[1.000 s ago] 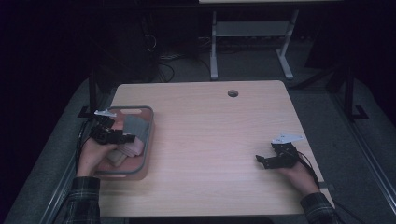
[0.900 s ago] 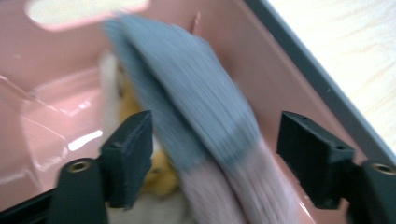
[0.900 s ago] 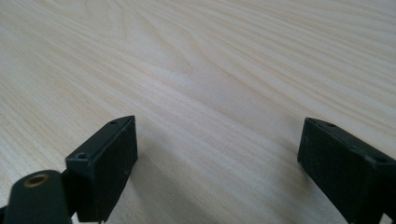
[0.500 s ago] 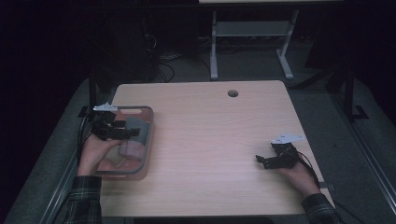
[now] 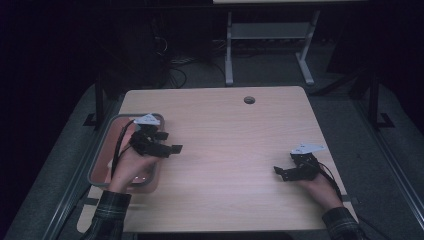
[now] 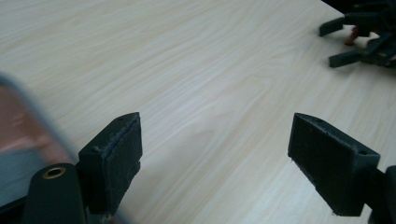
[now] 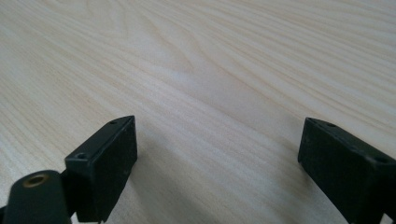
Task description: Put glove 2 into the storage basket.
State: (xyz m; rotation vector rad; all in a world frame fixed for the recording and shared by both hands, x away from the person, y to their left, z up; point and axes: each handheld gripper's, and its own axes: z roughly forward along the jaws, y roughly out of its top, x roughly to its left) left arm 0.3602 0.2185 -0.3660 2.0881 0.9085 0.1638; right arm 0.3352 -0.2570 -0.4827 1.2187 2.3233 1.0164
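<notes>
Wooden table (image 5: 220,150): left tool (image 5: 169,142) gapes empty beside tray (image 5: 100,155) (right tool (image 5: 279,173) likewise, resting).

Left gripper (image 5: 169,142) slides out over the tray (image 5: 102,145) rim — jaws spread wide, empty — onto bare tabletop (image 5: 235,150).
</notes>
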